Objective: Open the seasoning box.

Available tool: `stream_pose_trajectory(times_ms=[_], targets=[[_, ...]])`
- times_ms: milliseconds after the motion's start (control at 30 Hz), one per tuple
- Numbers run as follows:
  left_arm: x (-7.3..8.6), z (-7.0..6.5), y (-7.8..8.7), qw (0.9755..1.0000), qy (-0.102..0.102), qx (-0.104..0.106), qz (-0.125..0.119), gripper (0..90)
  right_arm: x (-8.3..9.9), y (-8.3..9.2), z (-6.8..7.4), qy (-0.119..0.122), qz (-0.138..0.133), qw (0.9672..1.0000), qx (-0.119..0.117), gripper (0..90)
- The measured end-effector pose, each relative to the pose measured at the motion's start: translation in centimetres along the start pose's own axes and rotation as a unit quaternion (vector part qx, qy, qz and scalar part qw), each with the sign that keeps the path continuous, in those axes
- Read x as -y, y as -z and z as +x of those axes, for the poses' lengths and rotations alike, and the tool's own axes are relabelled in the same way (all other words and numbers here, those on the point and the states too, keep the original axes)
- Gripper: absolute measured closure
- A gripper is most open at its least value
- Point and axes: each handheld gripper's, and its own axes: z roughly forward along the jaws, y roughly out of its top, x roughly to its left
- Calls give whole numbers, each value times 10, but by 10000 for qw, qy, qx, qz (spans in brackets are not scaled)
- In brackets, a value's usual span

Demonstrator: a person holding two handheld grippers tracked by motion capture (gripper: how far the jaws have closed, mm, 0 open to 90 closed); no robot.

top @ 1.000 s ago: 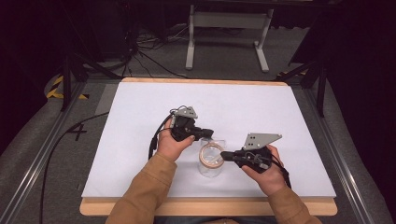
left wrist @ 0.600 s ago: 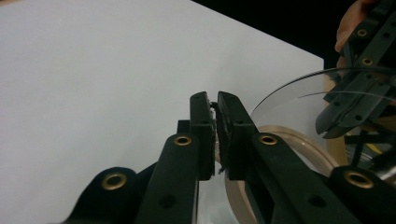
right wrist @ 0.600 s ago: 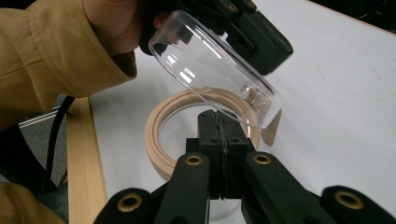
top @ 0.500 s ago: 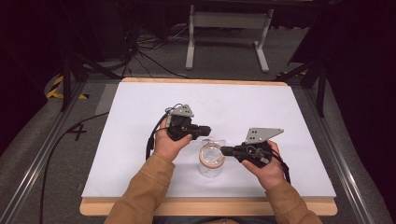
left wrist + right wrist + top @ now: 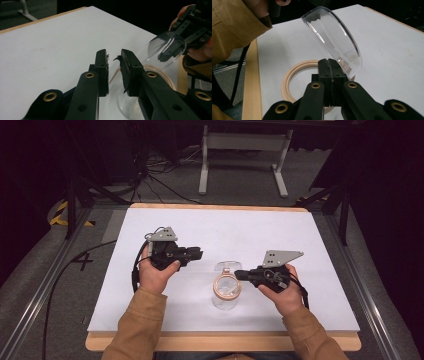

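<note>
A clear glass jar (image 5: 225, 295) with a tan rim (image 5: 294, 72) stands on the white table top (image 5: 260, 230) near the front middle. Its clear domed lid (image 5: 332, 35) is tilted up and open over the rim. My right gripper (image 5: 329, 61) is shut on the lid's lower edge at the rim; in the high view my right gripper (image 5: 239, 275) reaches in from the right. My left gripper (image 5: 196, 254) hovers left of the jar, a short way off. Its jaws stand slightly apart with nothing between them, and the lid (image 5: 160, 50) lies just beyond the left gripper (image 5: 113, 53).
The white sheet covers a wooden table whose front edge (image 5: 225, 340) runs by the person's brown sleeves (image 5: 140, 325). A black cable (image 5: 65, 275) trails off the left side. A metal stand (image 5: 245, 160) and floor cables sit beyond the far edge.
My left gripper has drawn back from the jar, up and to the left. The right gripper has stayed shut at the lid and shifted slightly away from the person.
</note>
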Motion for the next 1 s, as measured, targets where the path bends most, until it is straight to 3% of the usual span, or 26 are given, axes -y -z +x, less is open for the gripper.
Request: stream_pose_trajectory(times_ms=[133,400,667,867,1000], targets=[[6,1,12,9999,89,-111,-34,758,-3,-1,-9,-28,-128,9999,-4,900],[14,2,24,9994,211,-276,-40,749,-10,-9,-27,-146,-52,9996,219,900],[16,4,28,9992,262,-286,-89,746,-14,-9,-22,-39,-9,9998,173,900],[16,6,29,9989,278,-362,-49,737,-16,7,-20,20,-50,9996,272,900],[18,8,33,9979,336,-551,32,737,-11,27,-32,-77,-37,9982,591,900]])
